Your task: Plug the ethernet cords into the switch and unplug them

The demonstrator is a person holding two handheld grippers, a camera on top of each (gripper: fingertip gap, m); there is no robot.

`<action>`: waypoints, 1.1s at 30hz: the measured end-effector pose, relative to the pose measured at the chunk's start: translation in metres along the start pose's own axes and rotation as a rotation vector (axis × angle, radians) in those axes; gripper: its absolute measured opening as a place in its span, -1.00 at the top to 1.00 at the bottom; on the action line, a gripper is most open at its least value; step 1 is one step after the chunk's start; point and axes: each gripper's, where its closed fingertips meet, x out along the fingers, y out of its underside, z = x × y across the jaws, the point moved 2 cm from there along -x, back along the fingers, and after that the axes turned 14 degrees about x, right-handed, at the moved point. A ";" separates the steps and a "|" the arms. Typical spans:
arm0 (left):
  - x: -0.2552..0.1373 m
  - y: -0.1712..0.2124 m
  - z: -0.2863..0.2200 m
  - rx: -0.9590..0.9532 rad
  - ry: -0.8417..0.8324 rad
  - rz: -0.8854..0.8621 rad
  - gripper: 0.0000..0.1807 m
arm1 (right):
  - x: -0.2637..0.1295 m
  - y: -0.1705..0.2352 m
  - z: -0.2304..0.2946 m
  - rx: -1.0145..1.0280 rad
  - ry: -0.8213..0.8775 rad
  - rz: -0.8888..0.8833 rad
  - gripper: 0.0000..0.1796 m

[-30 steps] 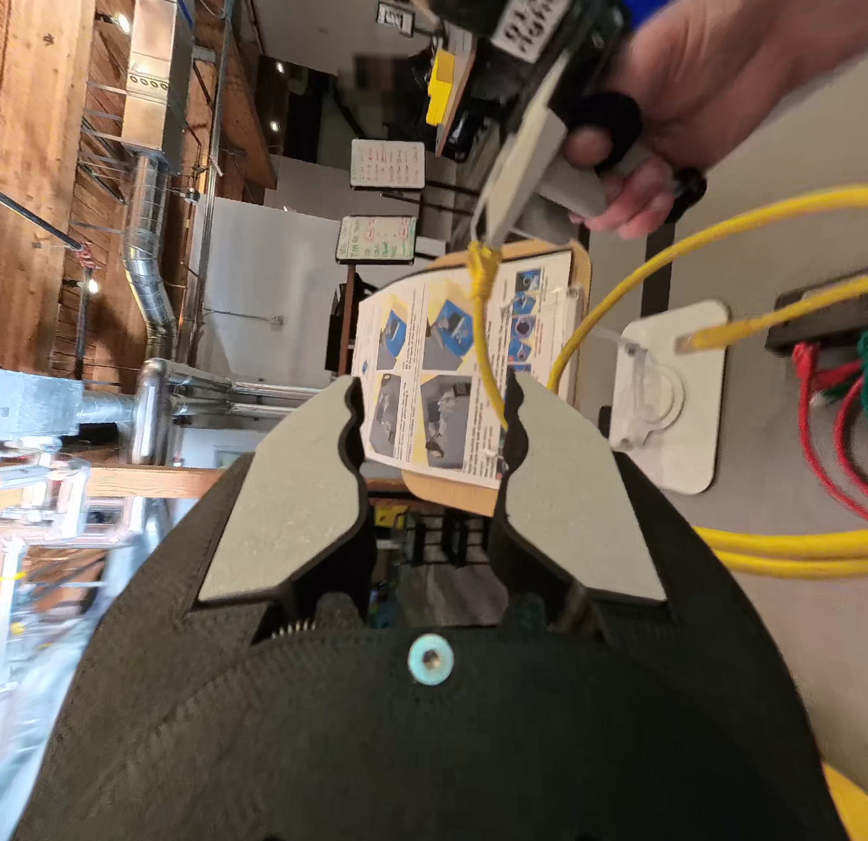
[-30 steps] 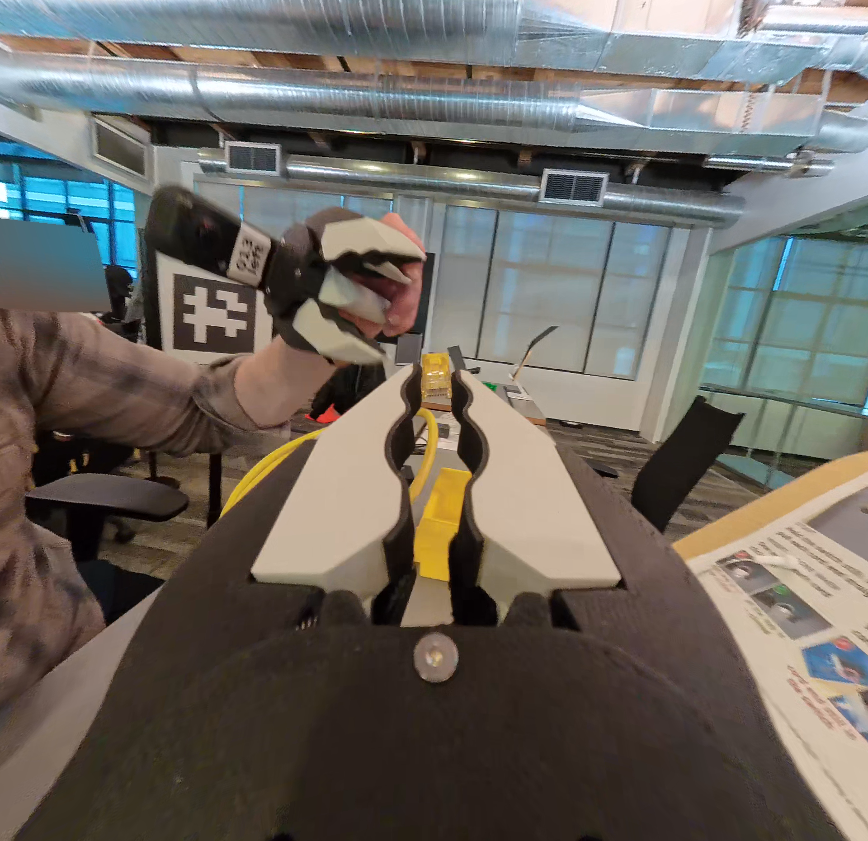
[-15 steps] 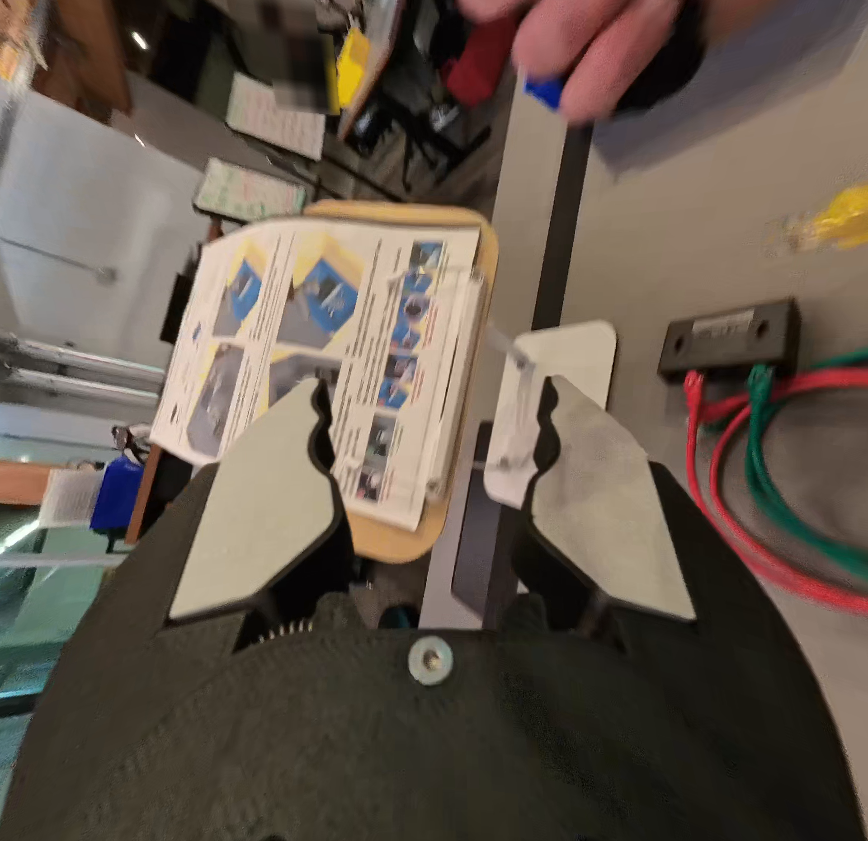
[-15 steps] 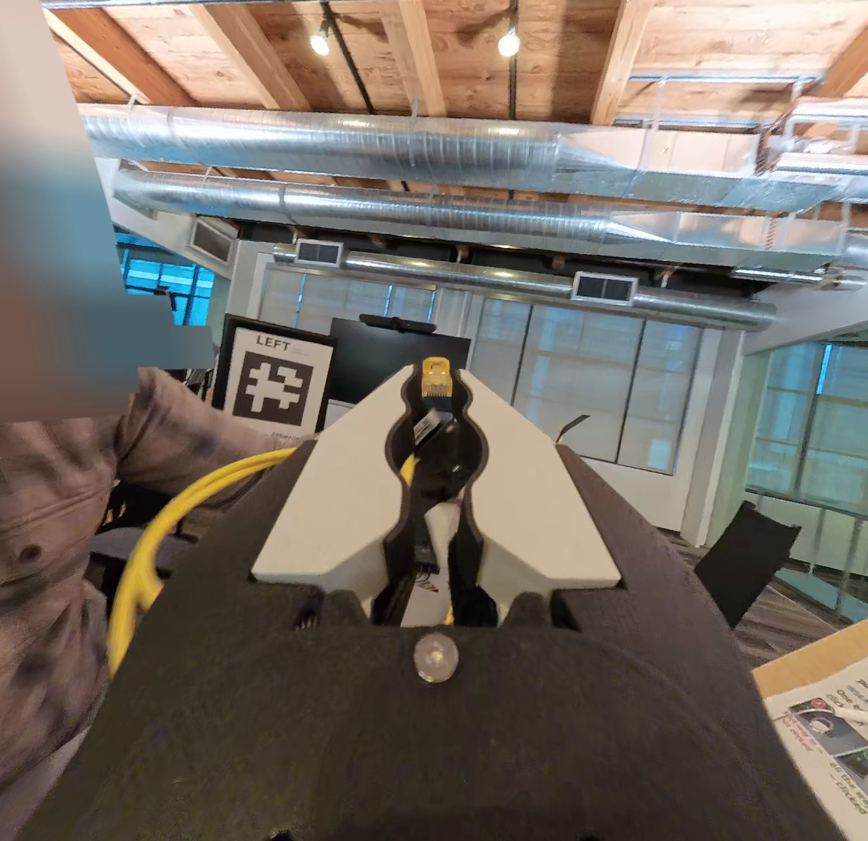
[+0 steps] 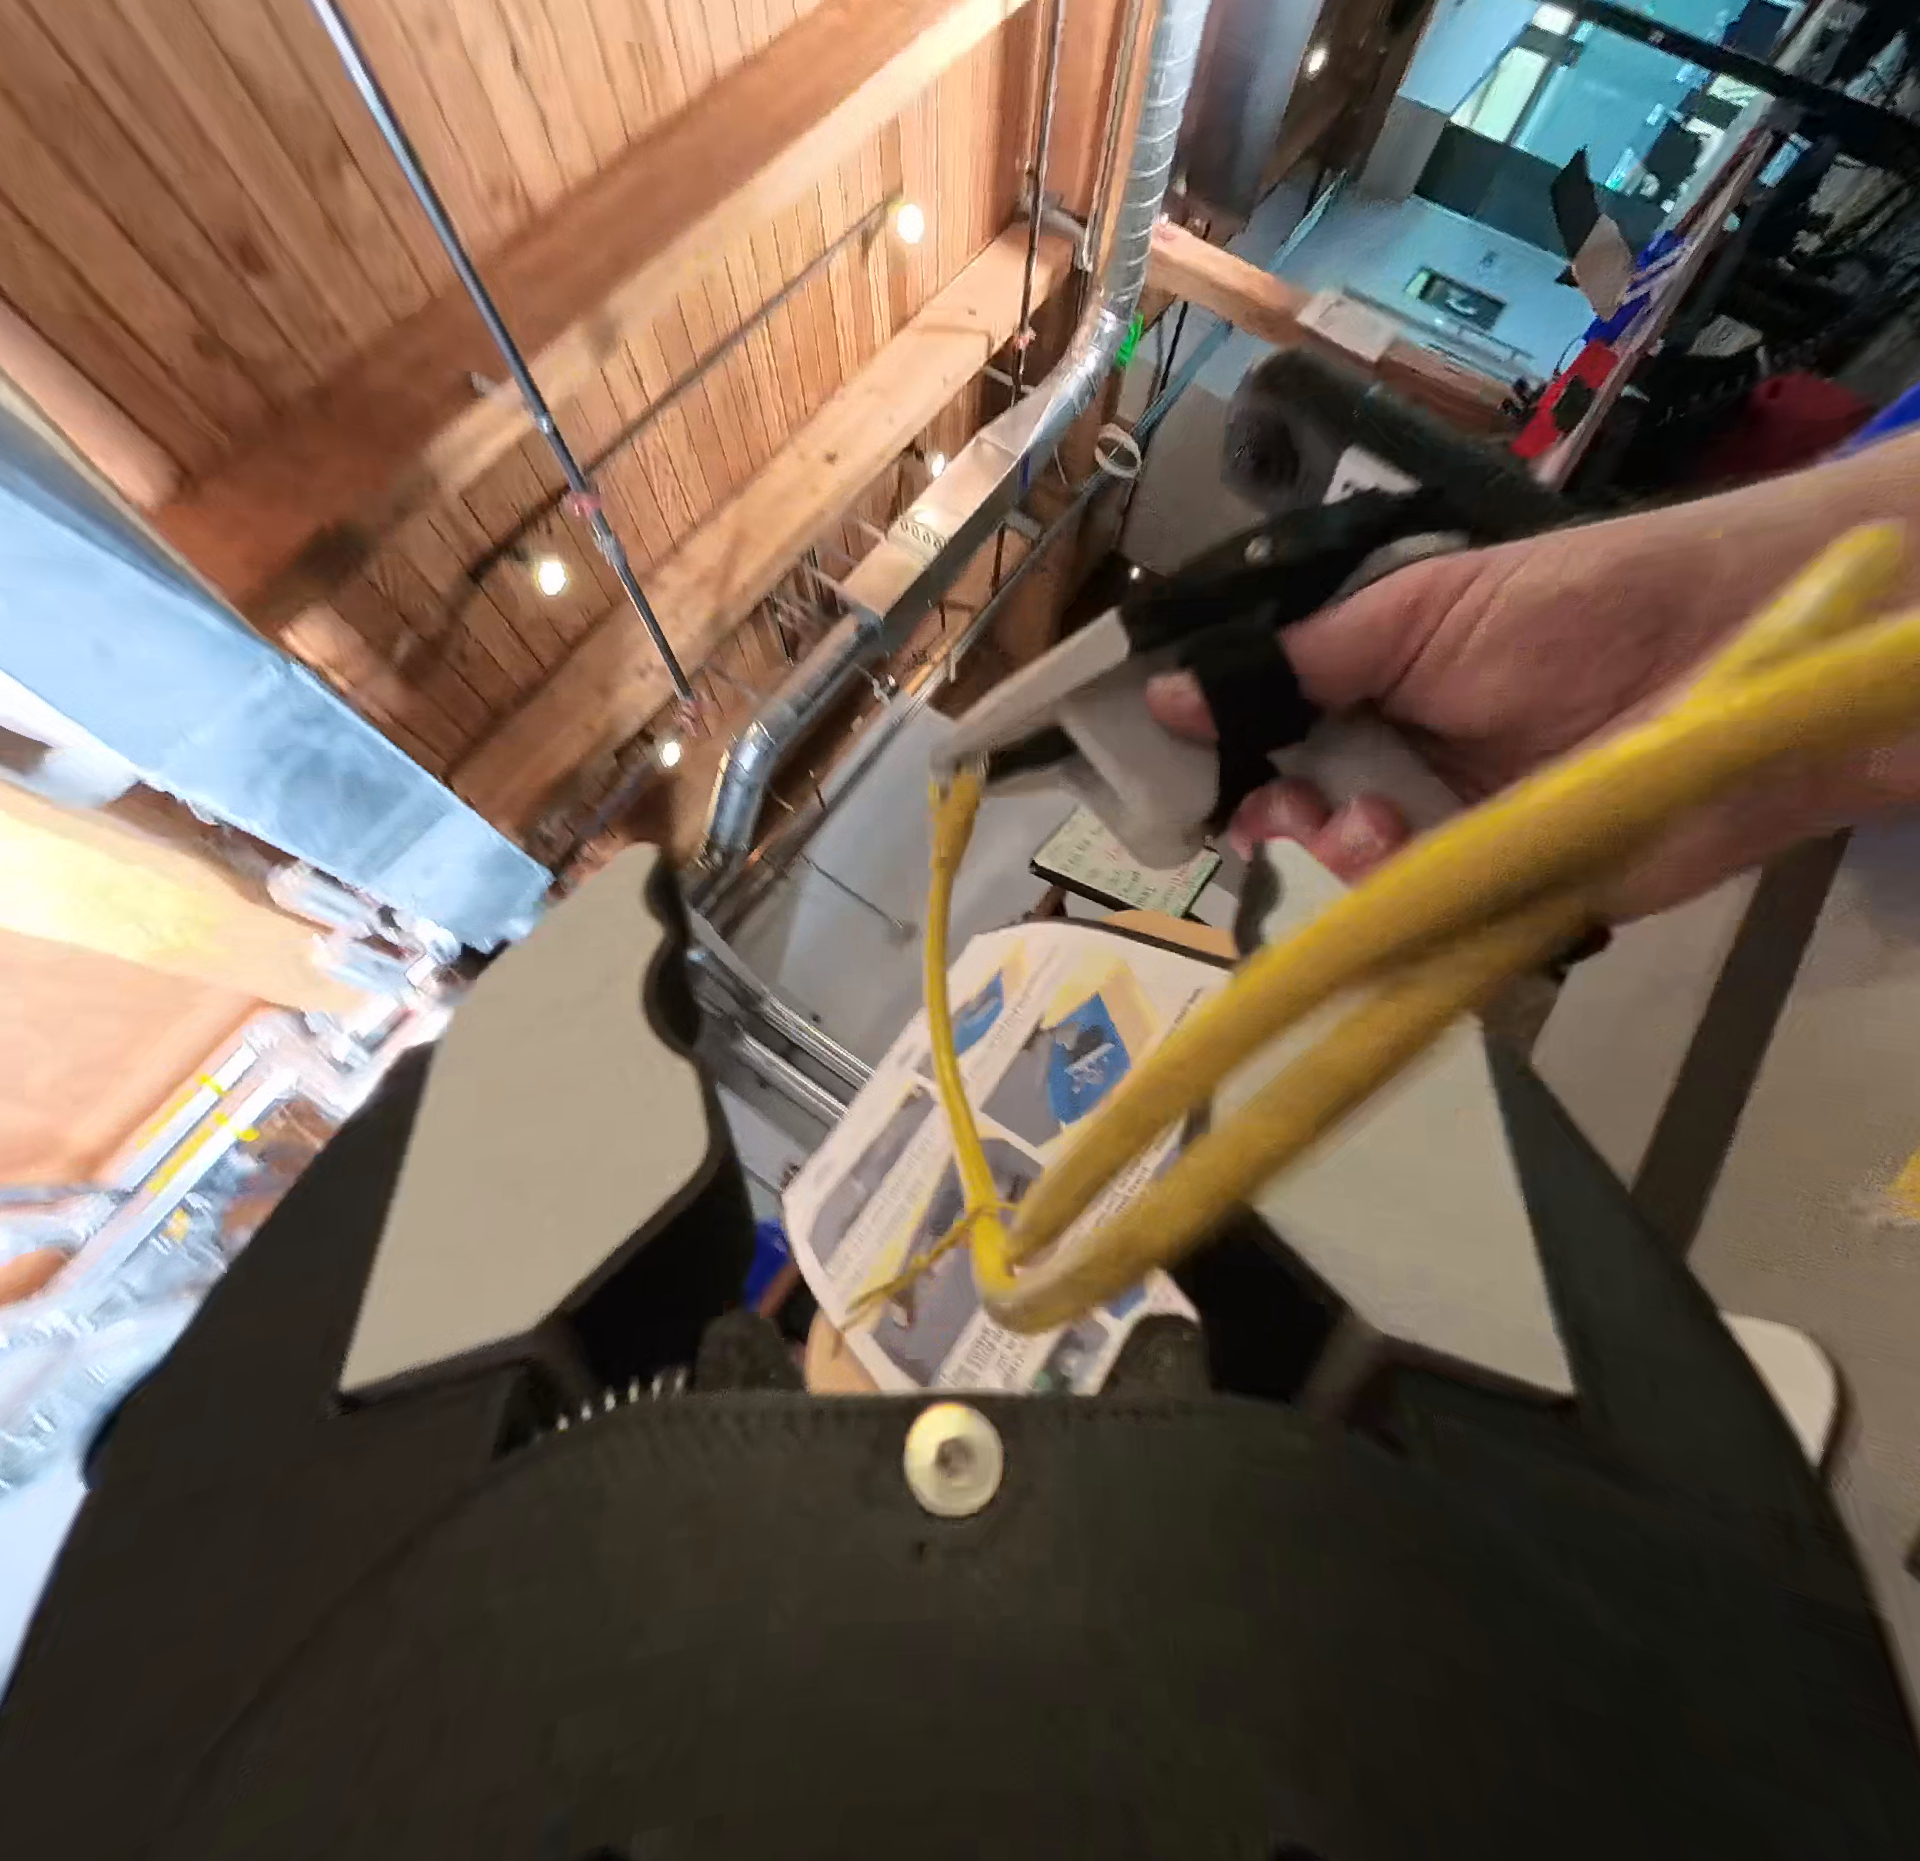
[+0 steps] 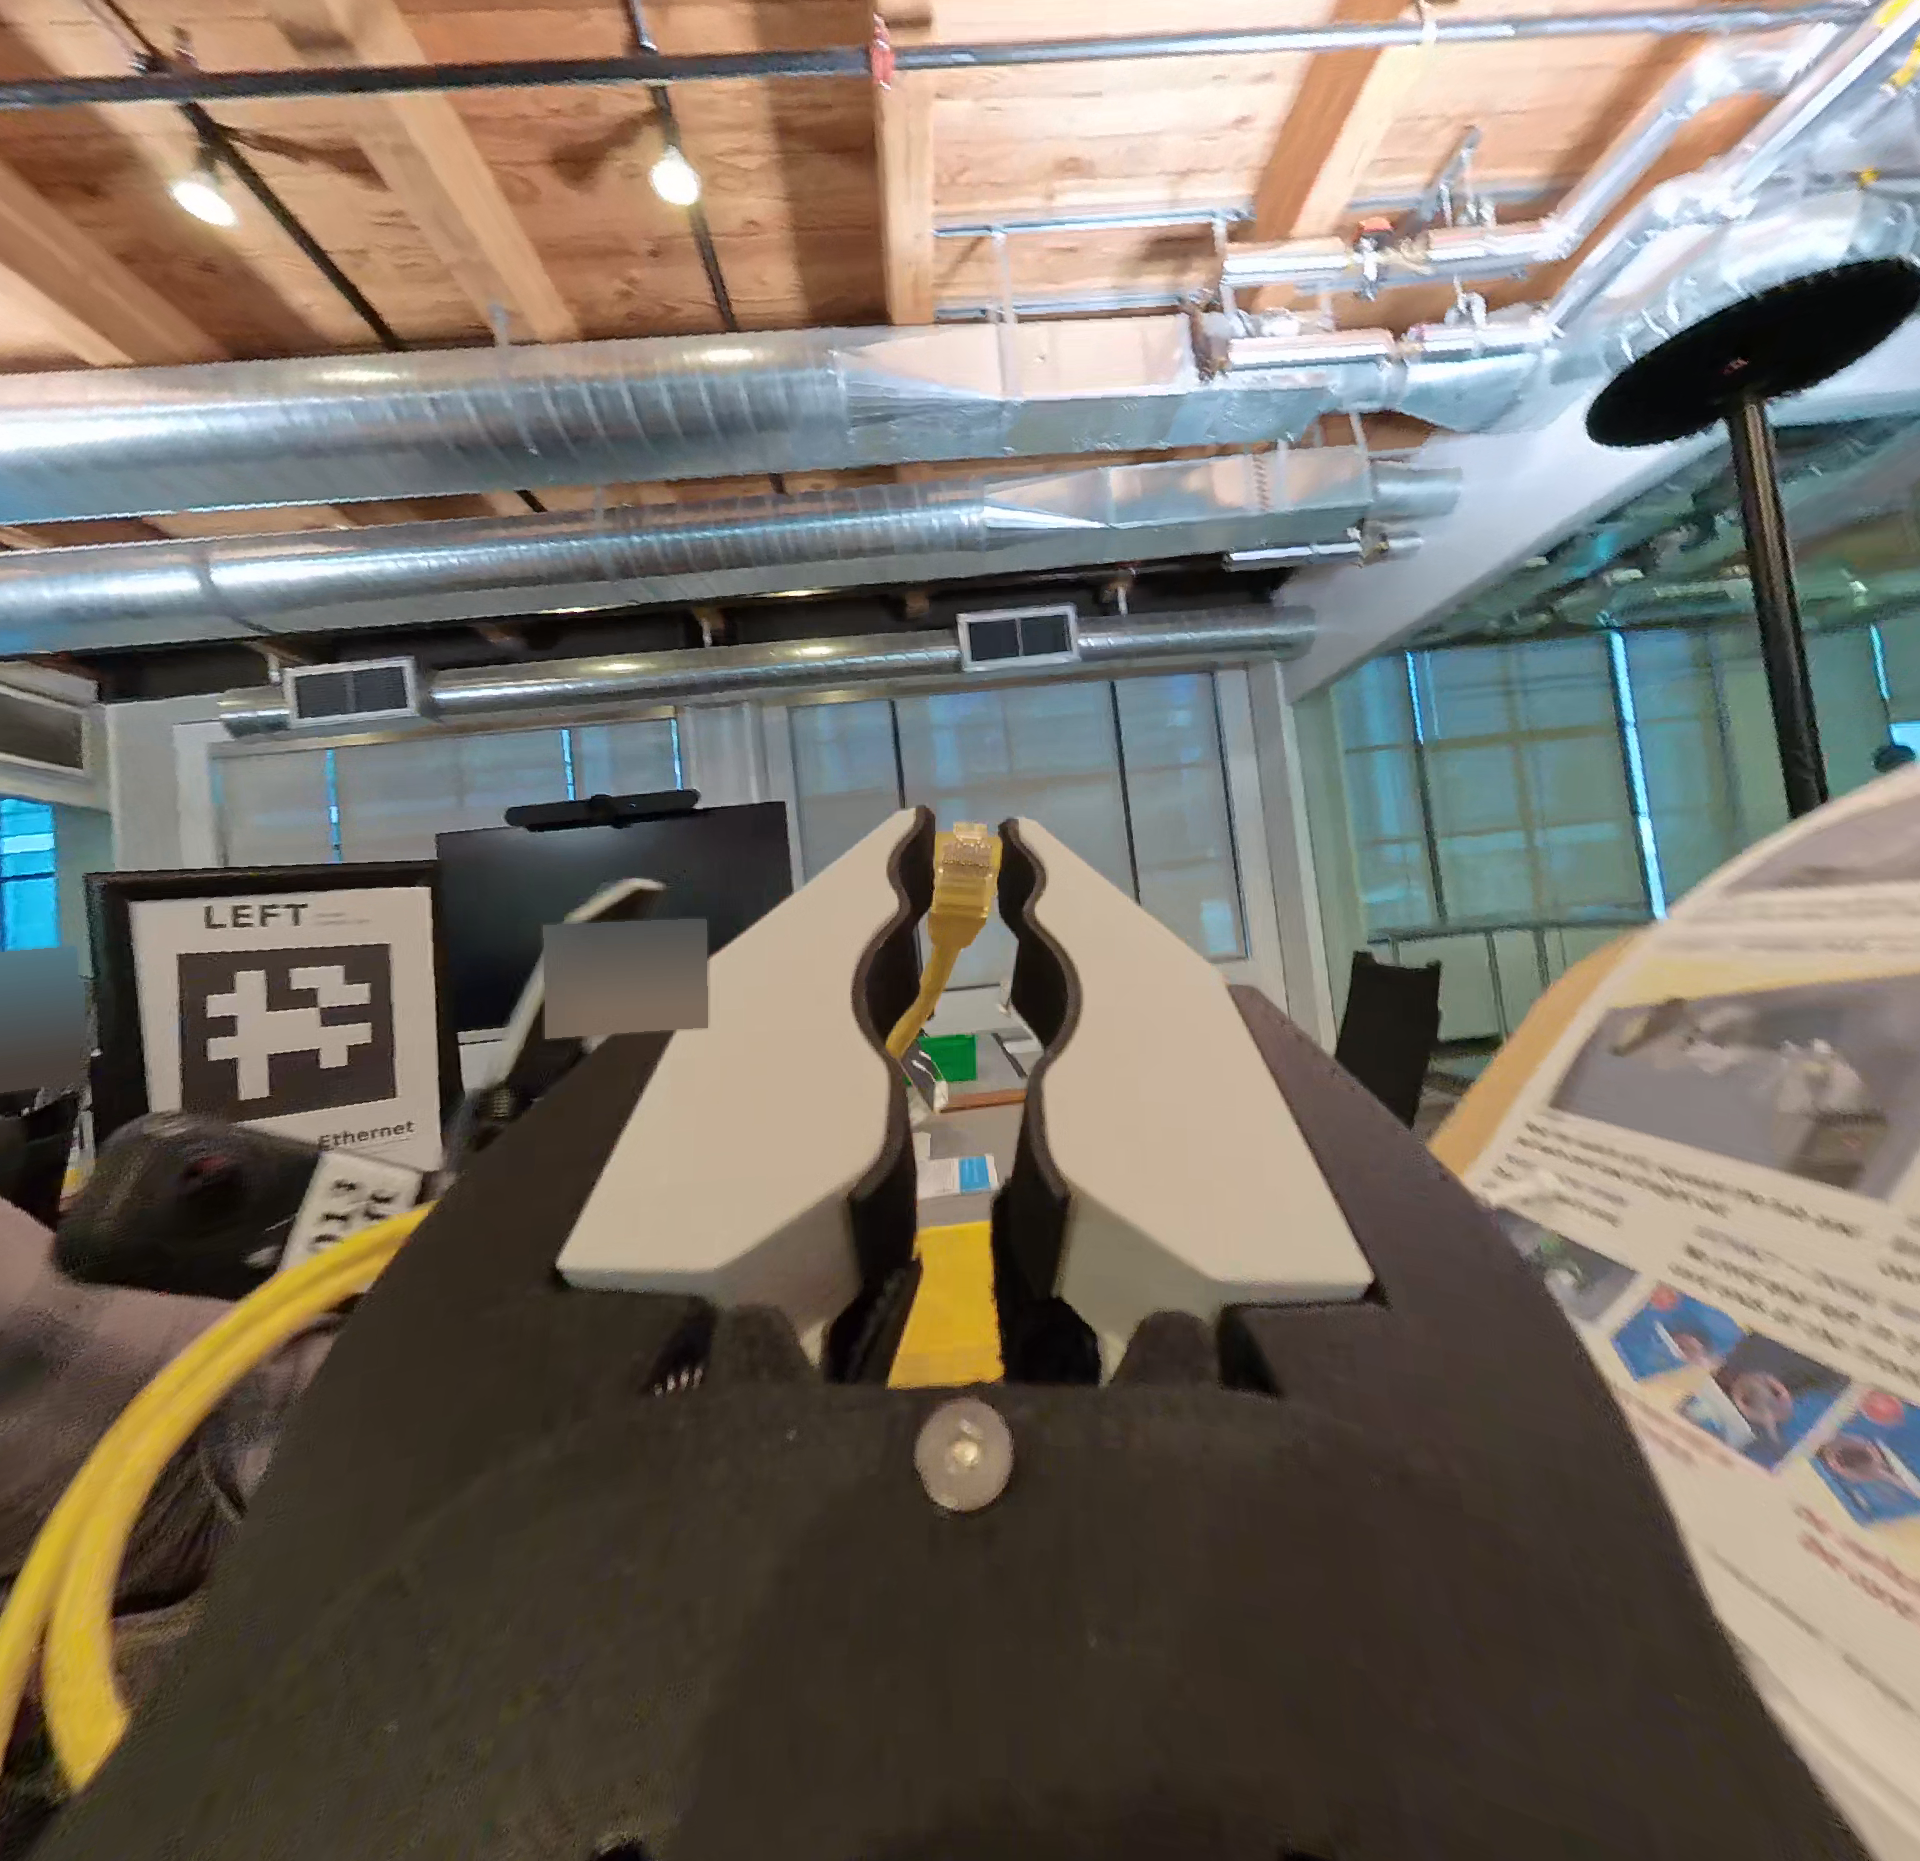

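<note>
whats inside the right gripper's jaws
A yellow plug sits pinched near the tips of the right gripper; its cord runs back between the fingers, then disappears behind them.

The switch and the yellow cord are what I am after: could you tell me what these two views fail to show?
- Switch: in neither view; both cameras tilt up toward the ceiling.
- Yellow cord, left wrist view: its loops cross the right finger, blurred, hiding any contact.
- Cord's far end: cut off by both views' edges.
- Plug, right wrist view: its latch faces away.

Yellow cable (image 5: 1455,959) loops blurred and cut off at right edge, left gripper's (image 5: 956,970) right finger (image 5: 1382,1188) mostly hidden behind them
</note>
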 end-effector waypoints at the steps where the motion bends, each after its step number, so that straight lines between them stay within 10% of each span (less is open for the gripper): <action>1: -0.004 -0.007 0.000 0.058 0.003 -0.013 0.16 | -0.001 0.002 -0.006 0.010 0.017 0.007 0.89; 5: -0.014 -0.028 0.008 0.124 0.033 -0.030 0.90 | -0.006 0.011 -0.025 0.009 0.078 0.039 0.89; 18: -0.005 0.116 0.171 -1.338 -0.105 -0.146 1.00 | 0.004 0.055 0.041 0.012 -0.320 0.374 0.89; 25: 0.034 0.135 0.077 -1.808 0.244 -0.162 1.00 | 0.012 0.136 0.094 -0.099 -0.556 0.705 0.89; 33: 0.018 0.163 -0.001 -1.759 0.372 0.179 1.00 | 0.000 0.108 0.069 -0.103 -0.459 0.661 0.90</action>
